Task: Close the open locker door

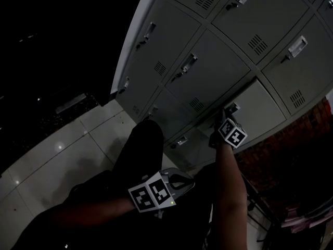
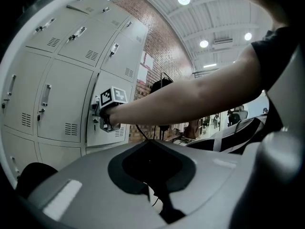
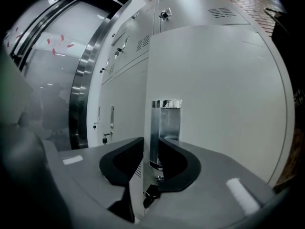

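Note:
The open locker door point(image 1: 263, 105) stands slightly ajar in the lower row of grey lockers. My right gripper point(image 1: 225, 120) reaches out to the door's left edge. In the right gripper view the jaws point(image 3: 151, 149) sit one on each side of that edge, shut on the chrome handle point(image 3: 167, 123) of the pale door point(image 3: 219, 99). The left gripper view shows the same door point(image 2: 95, 135) with the right gripper point(image 2: 106, 120) at it. My left gripper point(image 1: 179, 184) hangs back near my lap, its jaws point(image 2: 151, 144) shut with nothing between them.
Closed lockers point(image 1: 208, 72) fill the wall above and left of the open door. A brick wall point(image 1: 283, 150) and a dark rack point(image 1: 307, 217) stand to the right. Pale floor tiles point(image 1: 57, 160) lie at the left. A steel-framed glass door point(image 3: 81, 94) is beyond the lockers.

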`<move>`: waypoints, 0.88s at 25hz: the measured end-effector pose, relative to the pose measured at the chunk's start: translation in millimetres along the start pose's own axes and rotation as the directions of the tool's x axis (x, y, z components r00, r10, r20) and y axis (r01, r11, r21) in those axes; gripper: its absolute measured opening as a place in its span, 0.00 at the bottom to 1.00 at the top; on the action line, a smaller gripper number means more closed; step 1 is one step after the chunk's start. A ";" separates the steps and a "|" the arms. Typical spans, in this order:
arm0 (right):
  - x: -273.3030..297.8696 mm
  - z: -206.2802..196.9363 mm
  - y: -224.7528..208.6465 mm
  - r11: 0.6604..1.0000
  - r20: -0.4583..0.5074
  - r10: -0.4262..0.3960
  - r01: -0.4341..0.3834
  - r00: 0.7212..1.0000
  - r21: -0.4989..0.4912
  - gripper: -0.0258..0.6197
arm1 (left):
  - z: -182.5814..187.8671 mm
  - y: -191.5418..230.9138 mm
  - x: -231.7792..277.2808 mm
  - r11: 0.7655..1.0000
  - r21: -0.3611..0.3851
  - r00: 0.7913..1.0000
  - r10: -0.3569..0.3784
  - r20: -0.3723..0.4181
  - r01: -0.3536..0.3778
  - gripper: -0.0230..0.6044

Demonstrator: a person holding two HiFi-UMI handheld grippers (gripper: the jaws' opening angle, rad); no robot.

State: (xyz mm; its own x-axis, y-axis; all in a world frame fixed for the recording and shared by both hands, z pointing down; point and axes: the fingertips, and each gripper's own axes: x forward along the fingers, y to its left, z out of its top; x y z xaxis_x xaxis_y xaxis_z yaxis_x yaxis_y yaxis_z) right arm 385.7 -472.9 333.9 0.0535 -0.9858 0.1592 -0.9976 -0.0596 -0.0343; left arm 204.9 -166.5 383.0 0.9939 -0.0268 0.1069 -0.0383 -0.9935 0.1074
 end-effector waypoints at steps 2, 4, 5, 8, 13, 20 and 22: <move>7.8 2.0 -5.6 1.000 0.005 -0.018 0.018 1.000 -0.021 0.19 | 0.1 0.9 -1.0 1.000 0.006 1.000 0.006 -0.003 -0.006 0.06; 14.5 3.8 -14.1 0.998 0.009 -0.049 0.049 0.999 -0.049 0.19 | -0.2 1.8 -2.0 1.000 0.013 1.000 0.011 -0.005 -0.011 0.06; 17.3 4.1 -16.3 0.997 0.009 -0.056 0.057 0.998 -0.051 0.19 | -0.5 2.4 -2.7 1.000 0.013 1.000 0.013 -0.005 -0.013 0.06; 24.0 4.4 -17.0 0.998 0.009 -0.054 0.054 0.999 -0.036 0.19 | -1.0 5.0 -4.6 1.000 0.004 1.000 0.019 -0.003 -0.019 0.06; 30.8 5.2 -20.9 0.997 0.021 -0.060 0.061 0.998 -0.048 0.20 | -1.6 6.9 -6.3 1.000 -0.019 1.000 0.022 0.004 -0.022 0.06; 41.4 -1.4 -19.8 0.999 0.009 -0.043 0.043 0.999 -0.017 0.30 | -1.6 6.3 -3.3 1.000 -0.022 1.000 0.020 0.008 -0.020 0.06; 41.7 -2.8 -21.6 0.999 0.013 -0.048 0.048 0.999 -0.018 0.30 | -1.9 5.7 -2.5 1.000 -0.022 1.000 0.015 0.006 -0.015 0.06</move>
State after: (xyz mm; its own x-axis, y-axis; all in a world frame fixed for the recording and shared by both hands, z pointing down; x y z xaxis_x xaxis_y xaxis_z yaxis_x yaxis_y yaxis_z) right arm 409.4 -512.2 344.0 0.1014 -0.9838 0.1481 -0.9946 -0.1039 -0.0088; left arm 202.0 -171.9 385.2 0.9938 -0.0428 0.1030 -0.0558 -0.9903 0.1270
